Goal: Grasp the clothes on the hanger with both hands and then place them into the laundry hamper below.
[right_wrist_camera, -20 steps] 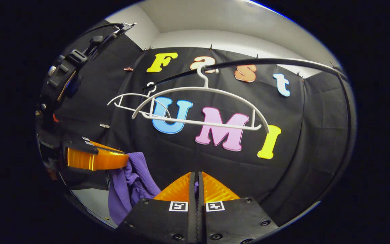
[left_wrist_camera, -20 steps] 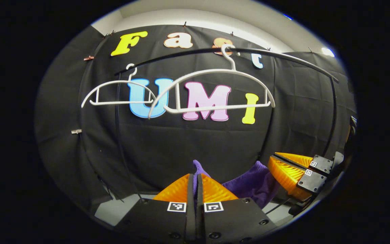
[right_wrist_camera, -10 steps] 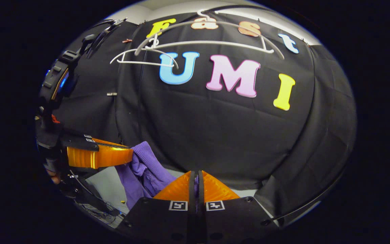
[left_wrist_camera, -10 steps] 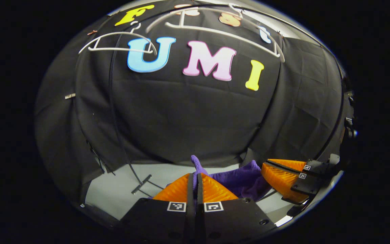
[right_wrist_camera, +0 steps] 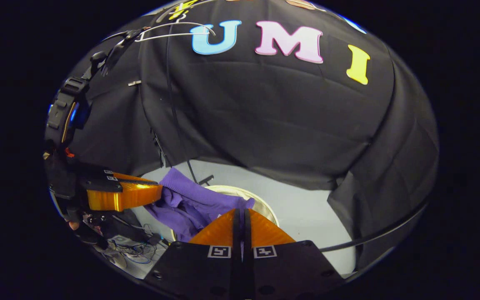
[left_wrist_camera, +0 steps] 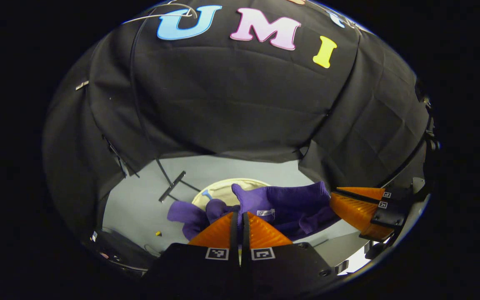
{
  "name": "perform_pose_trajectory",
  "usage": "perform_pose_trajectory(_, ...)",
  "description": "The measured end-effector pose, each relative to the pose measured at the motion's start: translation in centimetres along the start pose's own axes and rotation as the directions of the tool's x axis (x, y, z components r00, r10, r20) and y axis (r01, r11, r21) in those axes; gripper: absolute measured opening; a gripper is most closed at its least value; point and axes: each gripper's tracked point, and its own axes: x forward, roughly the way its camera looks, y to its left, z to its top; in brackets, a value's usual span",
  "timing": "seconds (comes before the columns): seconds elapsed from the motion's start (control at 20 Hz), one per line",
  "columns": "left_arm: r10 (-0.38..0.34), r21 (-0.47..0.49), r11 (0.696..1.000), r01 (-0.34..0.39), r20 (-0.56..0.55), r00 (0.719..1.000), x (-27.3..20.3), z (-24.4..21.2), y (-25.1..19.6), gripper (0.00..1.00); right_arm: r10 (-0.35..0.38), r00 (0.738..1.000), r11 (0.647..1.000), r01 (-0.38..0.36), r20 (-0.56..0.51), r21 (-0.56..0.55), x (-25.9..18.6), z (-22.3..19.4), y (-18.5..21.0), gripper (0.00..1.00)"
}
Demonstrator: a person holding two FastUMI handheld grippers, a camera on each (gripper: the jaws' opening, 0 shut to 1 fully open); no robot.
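Left claw (left_wrist_camera: 240,216) pinched closed; right claw (right_wrist_camera: 240,214) pinched closed, both tilted downward.

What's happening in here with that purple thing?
A person holds a tool in each hand. The left tool and the right tool are both shut on a purple garment, stretched between them above a round laundry hamper on the floor. A white hanger hangs bare up top. The garment is not yet in the hamper.

Both hand-held grippers, left (left_wrist_camera: 240,216) and right (left_wrist_camera: 335,200), pinch the purple garment (left_wrist_camera: 281,206) stretched between them above the round hamper (left_wrist_camera: 219,189).
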Motion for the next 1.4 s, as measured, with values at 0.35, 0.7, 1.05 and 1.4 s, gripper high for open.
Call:
perform_pose_trajectory(0.35, 0.061, 0.045, 0.997, -0.058, -0.054, 0.997, 0.0, -2.7, 1.2, 0.96, 0.037, 0.992, 0.999, -0.033, -0.117, 0.037, 0.2, -3.4, 0.0, 0.98)
perform_pose_trajectory(0.7, 0.044, 0.038, 0.998, -0.043, -0.025, 0.999, -1.1, -1.9, 0.5, 0.96, 0.001, 0.996, 0.999, 0.002, -0.090, 0.032, -0.8, -2.7, -0.5, 1.00)
perform_pose_trajectory(1.05, 0.048, 0.100, 0.993, -0.066, 0.172, 0.984, -6.2, 4.4, -0.2, 0.96, -0.049, 0.998, 0.996, 0.045, 0.047, 0.073, -5.0, 3.3, -0.9, 1.00)
perform_pose_trajectory(1.4, 0.057, 0.124, 0.985, -0.119, 0.421, 0.905, -15.3, 11.9, -0.6, 0.95, -0.130, 0.950, 0.988, 0.102, 0.283, 0.114, -12.4, 13.8, -1.3, 1.00)
